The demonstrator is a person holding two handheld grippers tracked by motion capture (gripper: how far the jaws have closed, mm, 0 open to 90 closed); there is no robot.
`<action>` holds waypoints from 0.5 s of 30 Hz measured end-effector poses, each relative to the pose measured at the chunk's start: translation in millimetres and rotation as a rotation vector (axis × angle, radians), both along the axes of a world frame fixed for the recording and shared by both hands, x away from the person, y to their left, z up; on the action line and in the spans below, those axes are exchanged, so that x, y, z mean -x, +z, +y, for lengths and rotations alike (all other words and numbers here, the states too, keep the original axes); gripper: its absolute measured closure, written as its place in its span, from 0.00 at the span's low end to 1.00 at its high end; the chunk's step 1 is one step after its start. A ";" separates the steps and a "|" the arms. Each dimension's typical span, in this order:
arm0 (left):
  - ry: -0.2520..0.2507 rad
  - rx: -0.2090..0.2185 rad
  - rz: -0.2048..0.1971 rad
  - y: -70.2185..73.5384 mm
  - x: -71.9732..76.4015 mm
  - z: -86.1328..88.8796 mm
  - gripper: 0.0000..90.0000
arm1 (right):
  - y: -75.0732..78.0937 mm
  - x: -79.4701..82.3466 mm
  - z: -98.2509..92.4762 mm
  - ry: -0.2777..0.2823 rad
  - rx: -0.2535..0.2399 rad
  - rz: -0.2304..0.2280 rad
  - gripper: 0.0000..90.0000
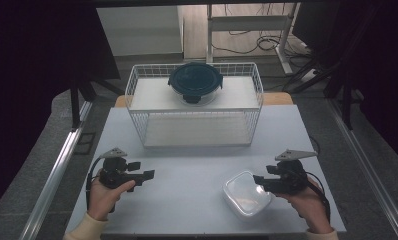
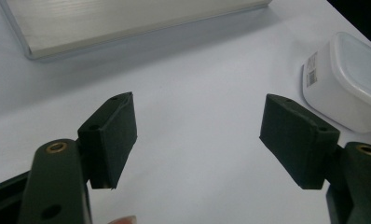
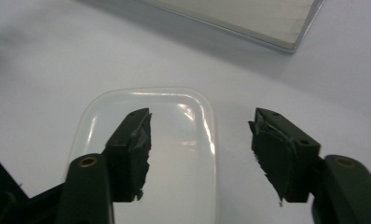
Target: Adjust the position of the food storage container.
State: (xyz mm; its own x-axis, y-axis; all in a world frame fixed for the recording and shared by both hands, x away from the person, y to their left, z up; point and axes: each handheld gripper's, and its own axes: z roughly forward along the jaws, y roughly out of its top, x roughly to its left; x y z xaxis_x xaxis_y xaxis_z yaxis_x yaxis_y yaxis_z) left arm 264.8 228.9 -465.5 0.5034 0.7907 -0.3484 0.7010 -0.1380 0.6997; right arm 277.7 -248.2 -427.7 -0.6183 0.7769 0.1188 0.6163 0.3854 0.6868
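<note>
Container (image 1: 246, 194): translucent white plastic, rounded-square, lidded, barcode label on one side.
Location: on table (image 1: 187, 165), near edge, right of centre.
Relative to right tongs (image 1: 261, 178): directly beneath tips; jaws apart, empty.
Left tongs (image 1: 146, 174): well apart from container; spread, empty.
Long axis: cannot tell.

One white table (image 1: 187, 165) is standing in the high view, carrying one white wire shelf rack (image 1: 194, 102). One round glass container with a dark blue lid (image 1: 195, 81) is sitting on the rack's upper tier. One translucent white plastic container (image 1: 247, 193) is lying on the tabletop. Two hands are showing, each holding one gripper: the left gripper (image 1: 146, 175) and the right gripper (image 1: 258, 179), two in total.
</note>
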 end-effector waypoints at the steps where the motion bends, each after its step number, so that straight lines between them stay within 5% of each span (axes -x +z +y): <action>1: 0.000 0.000 0.000 0.0 0.0 0.0 0.29 | 0.0 0.0 0.0 0.000 0.000 0.000 0.43; 7: -0.016 0.002 0.002 1.0 2.3 -1.7 0.29 | 3.5 12.3 -4.7 0.014 0.014 0.023 0.53; 15: -0.028 0.002 0.016 -1.2 1.7 -4.4 0.29 | -7.9 23.0 -31.6 -0.050 0.110 0.062 0.75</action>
State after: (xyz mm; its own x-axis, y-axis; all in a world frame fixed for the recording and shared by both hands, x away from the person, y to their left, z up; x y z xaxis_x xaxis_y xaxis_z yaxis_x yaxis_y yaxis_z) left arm 263.1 224.5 -466.8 0.5200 0.7756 -0.3580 0.7078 -0.1565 0.6889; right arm 254.7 -279.8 -435.6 -0.5724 0.8171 0.0679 0.6767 0.4240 0.6019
